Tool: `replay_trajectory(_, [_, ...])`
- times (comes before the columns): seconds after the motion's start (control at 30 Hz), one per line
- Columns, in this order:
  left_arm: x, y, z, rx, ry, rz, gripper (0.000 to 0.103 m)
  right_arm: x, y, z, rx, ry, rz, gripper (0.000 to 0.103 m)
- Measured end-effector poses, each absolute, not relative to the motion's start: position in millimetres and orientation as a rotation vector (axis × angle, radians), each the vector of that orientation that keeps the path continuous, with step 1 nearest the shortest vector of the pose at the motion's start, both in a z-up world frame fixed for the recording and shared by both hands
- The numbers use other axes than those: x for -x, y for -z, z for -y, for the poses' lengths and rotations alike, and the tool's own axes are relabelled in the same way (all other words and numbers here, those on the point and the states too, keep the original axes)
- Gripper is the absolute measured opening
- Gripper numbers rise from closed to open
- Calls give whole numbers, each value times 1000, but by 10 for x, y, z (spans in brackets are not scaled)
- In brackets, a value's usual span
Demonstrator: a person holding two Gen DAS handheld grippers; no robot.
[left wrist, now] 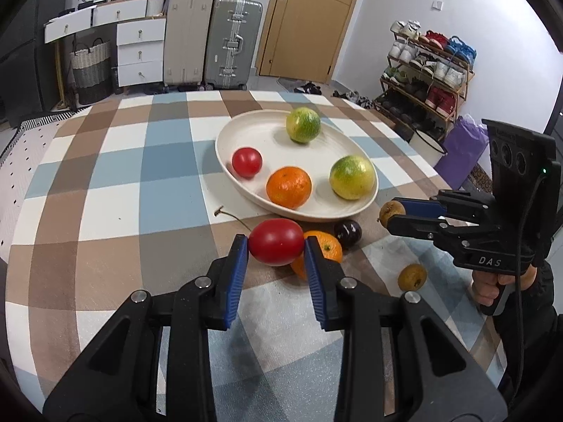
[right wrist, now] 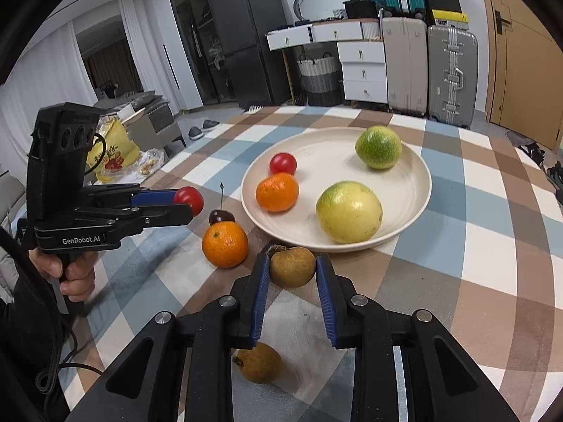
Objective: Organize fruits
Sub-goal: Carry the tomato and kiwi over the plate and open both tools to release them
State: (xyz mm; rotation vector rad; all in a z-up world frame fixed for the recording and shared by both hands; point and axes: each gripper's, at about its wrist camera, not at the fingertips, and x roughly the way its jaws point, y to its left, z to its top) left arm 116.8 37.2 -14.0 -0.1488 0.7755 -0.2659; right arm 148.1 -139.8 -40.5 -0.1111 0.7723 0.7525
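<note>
A cream plate (left wrist: 246, 130) (right wrist: 415, 190) on the checked cloth holds a small red tomato (left wrist: 247, 161), an orange (left wrist: 289, 187) and two green-yellow citrus fruits (left wrist: 303, 125) (left wrist: 352, 177). My left gripper (left wrist: 276, 242) is shut on a red tomato (left wrist: 277, 242) (right wrist: 190, 199), held above the cloth just before the plate. My right gripper (right wrist: 292, 267) (left wrist: 388, 216) is shut on a brown longan-like fruit (right wrist: 292, 266) near the plate's edge. On the cloth lie an orange (right wrist: 225, 244) (left wrist: 330, 246), a dark cherry (left wrist: 348, 234) (right wrist: 221, 216) and a second brown fruit (right wrist: 259, 362) (left wrist: 412, 277).
The table (left wrist: 116, 190) has a checked cloth. Behind it stand suitcases (left wrist: 232, 45), white drawers (left wrist: 140, 52), a basket (left wrist: 90, 66), a door and a shoe rack (left wrist: 429, 70). A fridge (right wrist: 246, 38) and bags stand at the left in the right wrist view.
</note>
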Motion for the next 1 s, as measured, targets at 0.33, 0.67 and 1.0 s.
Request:
replay_trajectory(0.33, [-1164,-53,-306,129,196,-718,30,-1506,172,1584,51,-703,-702,27])
replay_trajectory(0.67, [-1250,-434,-226,124,153,-646,30,-1582,-182,1749,20,-657,-629,27])
replay_trajectory(1.0, [-1537,-663,-77,95,172,-630,30,-1741,-436,1716,34,-658,-604,27])
